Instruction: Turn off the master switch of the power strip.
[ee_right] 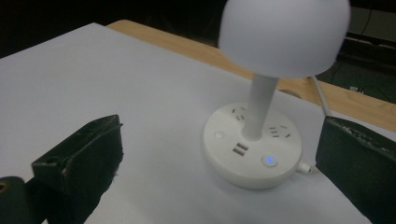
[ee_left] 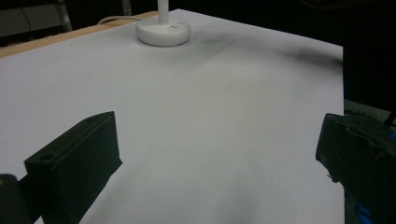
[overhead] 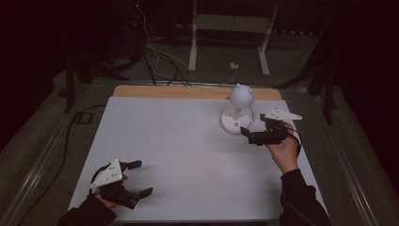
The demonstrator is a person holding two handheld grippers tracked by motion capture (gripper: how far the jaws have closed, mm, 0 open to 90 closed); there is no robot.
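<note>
One small white desk lamp (overhead: 238, 110) with a rounded dome shade on a slim stem and a round, flat plastic base stands upright at the far right of the white table top (overhead: 188, 150), near the wooden strip (overhead: 155, 92) along the back edge. Its base carries sockets, a USB port, a plain round button and a second button lit blue (ee_right: 269, 160), and a white cord (ee_right: 308, 168) leaves its side. It looks rigid, smooth and fairly light, likely top-heavy with that shade, so I judge the stem (ee_right: 259, 105) or the base rim the safer places to take hold; the glossy dome would probably slip, and the cord may drag. The right gripper (overhead: 256, 132) hovers just beside the base with its jaws spread wide and empty, facing the lamp. The left gripper (overhead: 134, 181) rests well apart at the near left corner, jaws likewise spread, holding nothing
</note>
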